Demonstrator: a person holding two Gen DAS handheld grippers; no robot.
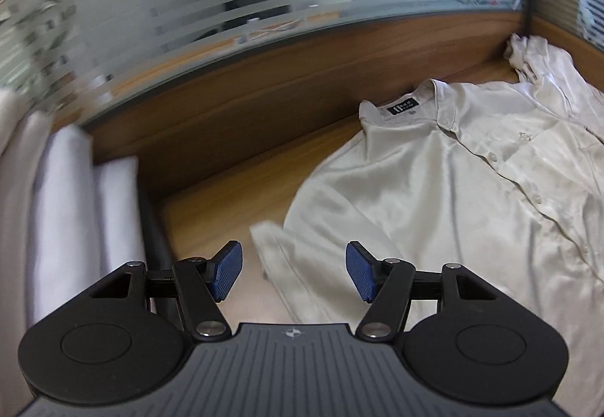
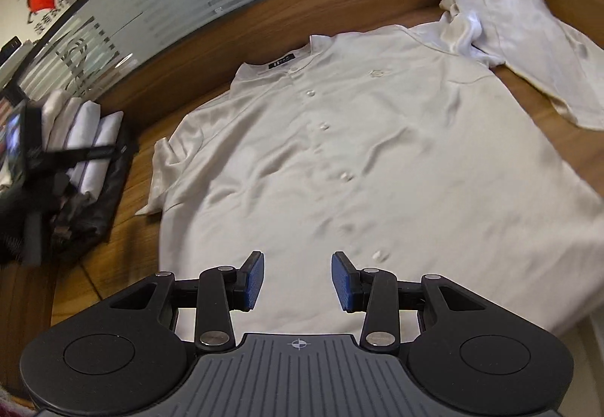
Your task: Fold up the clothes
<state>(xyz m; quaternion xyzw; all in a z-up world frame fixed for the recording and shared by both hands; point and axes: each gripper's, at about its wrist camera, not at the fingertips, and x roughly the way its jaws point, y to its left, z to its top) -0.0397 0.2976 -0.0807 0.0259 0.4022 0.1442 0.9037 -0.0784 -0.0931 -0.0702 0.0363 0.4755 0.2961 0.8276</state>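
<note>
On a wooden tabletop (image 2: 113, 266), a cream button-up shirt (image 2: 339, 153) lies spread flat; left tongs (image 1: 293, 271) and right tongs (image 2: 298, 281) hover wide apart at lower frame, gripping nothing.

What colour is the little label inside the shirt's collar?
Black with white print; the label on the shirt shows best in the left wrist view.

Both wrist fisheyes looked forward and down from close above; the left viewed the cream buttoned satin shirt (image 1: 434, 190) from its sleeve side, the right (image 2: 339, 160) from its hem.
</note>
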